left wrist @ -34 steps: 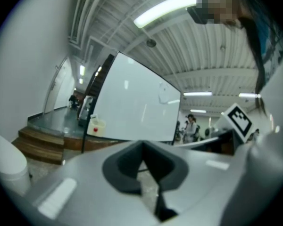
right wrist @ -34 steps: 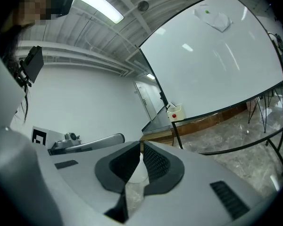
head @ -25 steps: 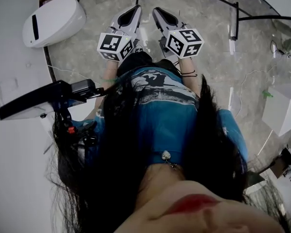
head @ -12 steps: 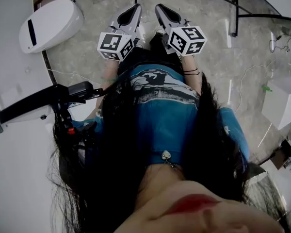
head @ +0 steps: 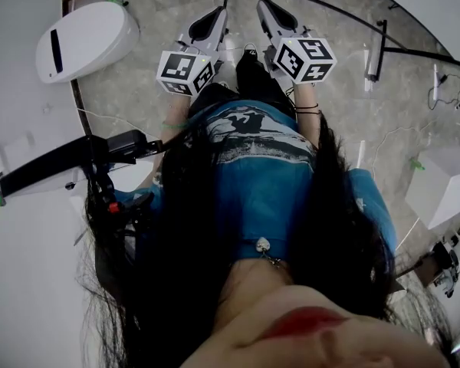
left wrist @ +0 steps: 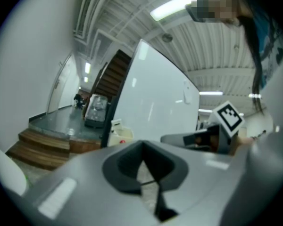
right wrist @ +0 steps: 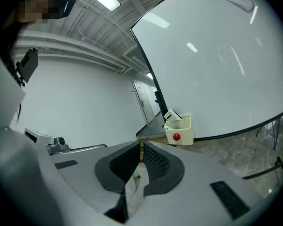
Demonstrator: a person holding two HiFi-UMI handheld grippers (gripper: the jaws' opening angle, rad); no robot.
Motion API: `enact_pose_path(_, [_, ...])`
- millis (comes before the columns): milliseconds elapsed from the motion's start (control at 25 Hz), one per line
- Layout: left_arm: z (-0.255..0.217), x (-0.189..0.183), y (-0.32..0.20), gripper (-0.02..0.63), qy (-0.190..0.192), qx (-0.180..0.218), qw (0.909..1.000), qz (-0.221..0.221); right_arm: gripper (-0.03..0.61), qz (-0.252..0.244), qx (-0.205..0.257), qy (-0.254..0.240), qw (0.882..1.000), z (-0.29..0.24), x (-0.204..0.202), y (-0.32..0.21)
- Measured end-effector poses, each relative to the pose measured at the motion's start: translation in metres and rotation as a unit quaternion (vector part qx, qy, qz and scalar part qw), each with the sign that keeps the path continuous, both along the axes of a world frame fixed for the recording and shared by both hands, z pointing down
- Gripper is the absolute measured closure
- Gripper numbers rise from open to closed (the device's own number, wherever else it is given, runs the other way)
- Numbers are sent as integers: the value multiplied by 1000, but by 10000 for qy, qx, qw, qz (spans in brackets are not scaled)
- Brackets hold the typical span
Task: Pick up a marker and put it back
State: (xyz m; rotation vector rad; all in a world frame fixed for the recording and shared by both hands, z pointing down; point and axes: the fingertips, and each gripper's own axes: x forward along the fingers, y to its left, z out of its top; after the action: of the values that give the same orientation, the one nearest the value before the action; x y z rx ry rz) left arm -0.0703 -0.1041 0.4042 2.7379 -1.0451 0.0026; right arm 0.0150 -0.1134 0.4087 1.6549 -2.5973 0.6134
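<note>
Grey stone floor (head: pixel 138 90) lies beneath you, and a big whiteboard (right wrist: pixel 217 65) stands ahead. Your right gripper (right wrist: pixel 141 145) has its jaws pressed together at the tips, pinching nothing. Your left gripper (left wrist: pixel 142 147) is closed the same way, also empty. You hold both low, side by side before your body. Beyond the right jaws, a small cream tray (right wrist: pixel 186 130) with a red dot sits at the whiteboard's lower corner, well apart from both grippers. A pale block (right wrist: pixel 171 115) leans in it. Whether a marker lies there too cannot be made out.
</note>
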Motion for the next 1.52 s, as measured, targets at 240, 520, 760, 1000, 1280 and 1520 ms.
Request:
enact_pose_path(240, [2, 61, -126, 612, -97, -148, 9995, -263, 551, -316, -121, 274, 9991, 7, 58, -135])
enact_pose_path(520, [13, 70, -199, 613, -161, -266, 9974, -651, 551, -951, -127, 914, 9912, 20, 58, -224])
enact_pose_path(760, [16, 43, -254, 613, -177, -315, 9952, -913, 549, -1569, -201, 1471, 9764, 33, 13, -284])
enact_pose_path(1000, [28, 15, -263, 612, -183, -376, 9938, -1026, 474, -2092, -318, 2279, 9504, 60, -31, -306])
enact_pose_path(1280, [22, 15, -275, 612, -197, -375, 9943, -977, 460, -2036, -436, 3153, 9259, 74, -26, -328])
enact_pose_path(1520, [11, 29, -278, 613, -150, -302, 9961, -815, 461, -1983, -717, 3686, 9054, 84, -4, -324])
